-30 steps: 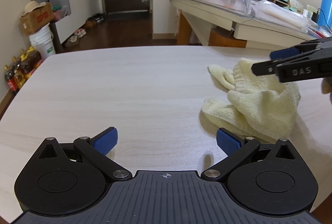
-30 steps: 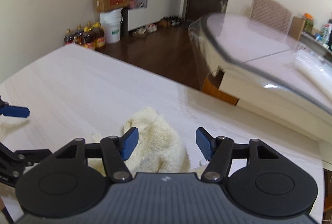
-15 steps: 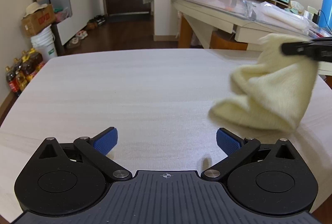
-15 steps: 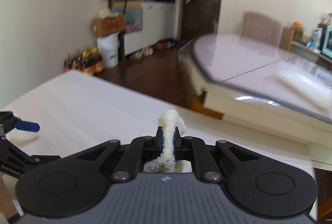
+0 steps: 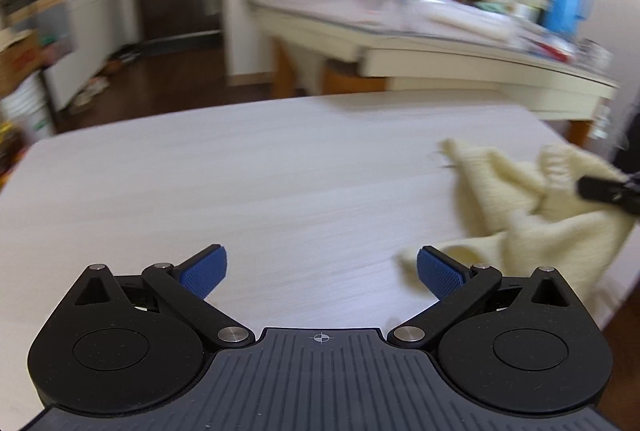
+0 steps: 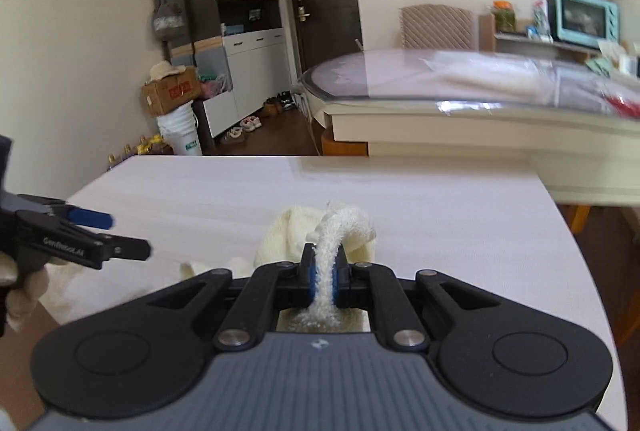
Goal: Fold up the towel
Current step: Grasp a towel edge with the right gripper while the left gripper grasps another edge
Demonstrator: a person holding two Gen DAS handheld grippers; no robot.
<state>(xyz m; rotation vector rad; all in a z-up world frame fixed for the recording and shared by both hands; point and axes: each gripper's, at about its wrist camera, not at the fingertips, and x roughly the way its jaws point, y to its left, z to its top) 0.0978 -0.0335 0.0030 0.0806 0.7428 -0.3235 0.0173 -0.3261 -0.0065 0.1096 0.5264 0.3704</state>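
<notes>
A second ago the right gripper (image 6: 323, 273) stood open; now it pinches the crumpled cream terry towel (image 5: 536, 207), lifting one fold off the pale wood-grain worktop (image 5: 260, 171). Beside the towel, the left gripper (image 5: 320, 271) gapes empty, so spreading seems underway.

Left view motion-blurred; right tool (image 5: 612, 191) cut by edge; towel (image 5: 532, 207) outline perhaps smeared.

Black left gripper (image 5: 322, 271) with blue ribbed pads (image 5: 204, 271), silver screws (image 5: 231, 333), grey ridged body, matching right gripper (image 6: 323, 277), white glove (image 6: 24, 285)
</notes>
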